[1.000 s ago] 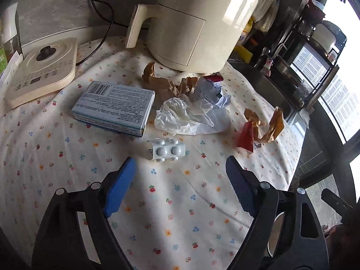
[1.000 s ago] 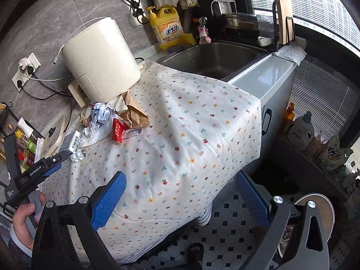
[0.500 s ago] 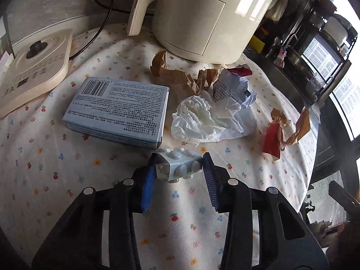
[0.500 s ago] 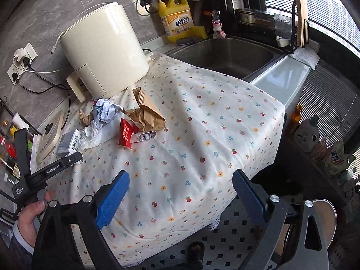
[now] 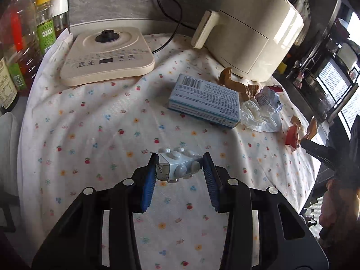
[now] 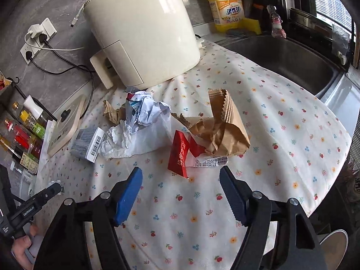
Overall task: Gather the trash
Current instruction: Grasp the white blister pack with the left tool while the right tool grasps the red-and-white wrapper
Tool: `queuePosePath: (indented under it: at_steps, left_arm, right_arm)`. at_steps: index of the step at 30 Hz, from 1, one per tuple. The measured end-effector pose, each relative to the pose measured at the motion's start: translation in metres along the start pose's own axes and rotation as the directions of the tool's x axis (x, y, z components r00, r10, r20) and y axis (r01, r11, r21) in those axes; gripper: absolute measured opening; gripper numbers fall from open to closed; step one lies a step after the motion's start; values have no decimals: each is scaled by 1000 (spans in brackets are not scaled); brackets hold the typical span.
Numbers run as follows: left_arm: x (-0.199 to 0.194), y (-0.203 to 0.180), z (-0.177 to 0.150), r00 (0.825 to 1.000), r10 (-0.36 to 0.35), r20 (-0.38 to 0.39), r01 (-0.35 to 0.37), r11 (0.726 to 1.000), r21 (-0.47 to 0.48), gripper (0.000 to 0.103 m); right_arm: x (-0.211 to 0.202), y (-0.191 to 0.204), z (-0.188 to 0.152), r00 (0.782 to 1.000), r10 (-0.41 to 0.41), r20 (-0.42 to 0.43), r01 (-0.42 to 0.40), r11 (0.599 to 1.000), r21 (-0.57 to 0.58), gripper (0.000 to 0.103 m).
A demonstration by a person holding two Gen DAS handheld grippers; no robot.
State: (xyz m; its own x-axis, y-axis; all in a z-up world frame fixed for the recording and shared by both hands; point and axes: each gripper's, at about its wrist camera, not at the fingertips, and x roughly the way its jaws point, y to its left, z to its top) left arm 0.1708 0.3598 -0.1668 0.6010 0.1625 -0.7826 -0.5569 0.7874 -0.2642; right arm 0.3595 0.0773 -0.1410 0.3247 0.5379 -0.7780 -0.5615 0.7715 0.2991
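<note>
My left hand-held gripper (image 5: 180,168) pinches a folded blister pack (image 5: 178,165) between its 2 blue pads, above the flowered cloth on the worktop (image 5: 101,123). My right hand-held gripper (image 6: 181,186) is spread and closing, with nothing between its pads. Just beyond it lie a red wrapper (image 6: 180,154) and a brown paper bag (image 6: 222,130). Farther off are crumpled tissue (image 6: 135,139) and a barcoded box (image 5: 205,100).

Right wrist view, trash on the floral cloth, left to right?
Blue-white barcode carton → crumpled white tissue → red foil wrapper → torn brown paper bag.
</note>
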Motion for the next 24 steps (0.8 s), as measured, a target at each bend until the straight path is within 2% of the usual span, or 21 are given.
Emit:
queuePosePath:
  at_steps: [2, 4, 5, 6, 11, 16, 20, 24]
  left_arm:
    - [-8, 13, -5, 1000, 21, 5, -20, 999, -27, 40]
    - [-14, 24, -10, 999, 37, 8, -36, 998, -51, 40]
    - [-17, 28, -13, 999, 41, 8, -41, 997, -63, 40]
    - [-19, 31, -16, 999, 44, 9, -43, 996, -72, 40]
    - [-26, 26, -22, 999, 31, 20, -30, 997, -70, 40]
    - [-26, -2, -20, 999, -17, 33, 18, 999, -28, 40]
    - [-28, -33, -18, 997, -71, 43, 70, 997, 18, 40]
    - [-25, -68, -19, 991, -128, 32, 126, 990, 61, 40]
  right_arm:
    - [13, 4, 4, 1000, 6, -14, -6, 1000, 3, 65]
    - [26, 6, 5, 999, 11, -30, -11, 1000, 5, 47]
    - [33, 6, 5, 998, 21, -59, -21, 1000, 10, 6]
    - [36, 6, 5, 997, 23, -78, -22, 1000, 18, 2]
    - [11, 20, -8, 994, 95, -44, -97, 994, -48, 1]
    - [-24, 21, -21, 991, 133, -18, -134, 988, -76, 1]
    - [-58, 11, -30, 990, 142, 11, -140, 987, -73, 1]
    - [-90, -14, -40, 993, 113, 42, -111, 993, -40, 1]
